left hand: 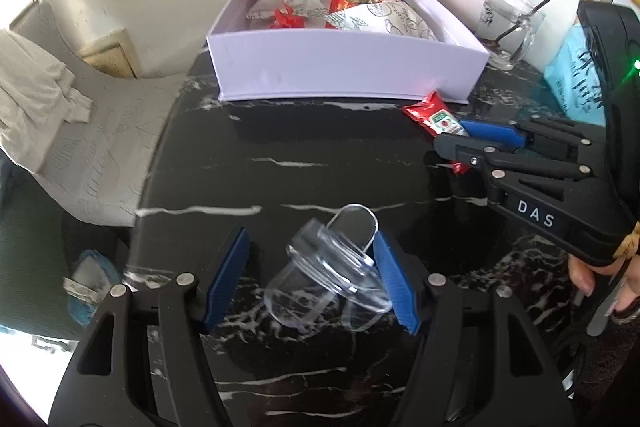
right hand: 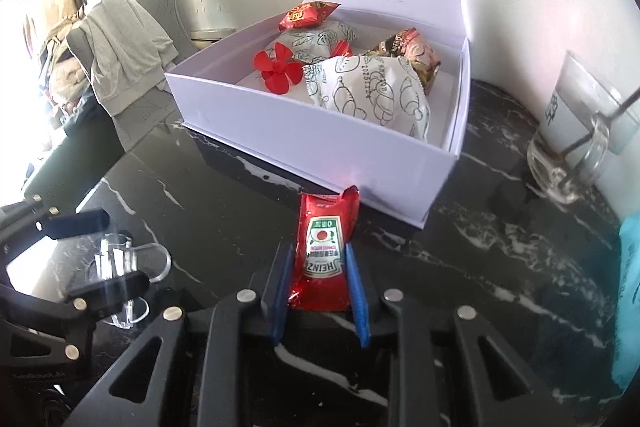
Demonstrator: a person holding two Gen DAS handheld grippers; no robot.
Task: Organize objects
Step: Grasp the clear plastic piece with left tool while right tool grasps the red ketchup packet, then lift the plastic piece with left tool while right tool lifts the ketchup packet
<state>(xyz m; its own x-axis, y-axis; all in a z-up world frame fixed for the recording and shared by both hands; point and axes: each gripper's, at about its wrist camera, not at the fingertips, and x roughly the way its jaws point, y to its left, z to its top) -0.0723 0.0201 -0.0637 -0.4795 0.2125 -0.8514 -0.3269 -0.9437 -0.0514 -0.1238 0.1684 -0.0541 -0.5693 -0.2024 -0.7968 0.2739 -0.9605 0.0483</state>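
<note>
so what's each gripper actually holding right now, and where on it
The right gripper is shut on the ketchup packet, its fingers pinching the near end by its side edges. The left gripper is open, its fingers either side of the clear cup lying on the table, so it holds nothing.

**Right jaws clamped, left jaws parted**

The right gripper (right hand: 320,283) points steeply down, its blue pads pressed on both sides of a red ketchup sachet (right hand: 324,251). A hand (left hand: 600,279) grips its handle from below, fingertips curled around it. The left gripper (left hand: 312,275) also tilts steeply down, its jaws standing apart around a clear plastic piece (left hand: 332,267); whether either pad touches it cannot be told.
</note>
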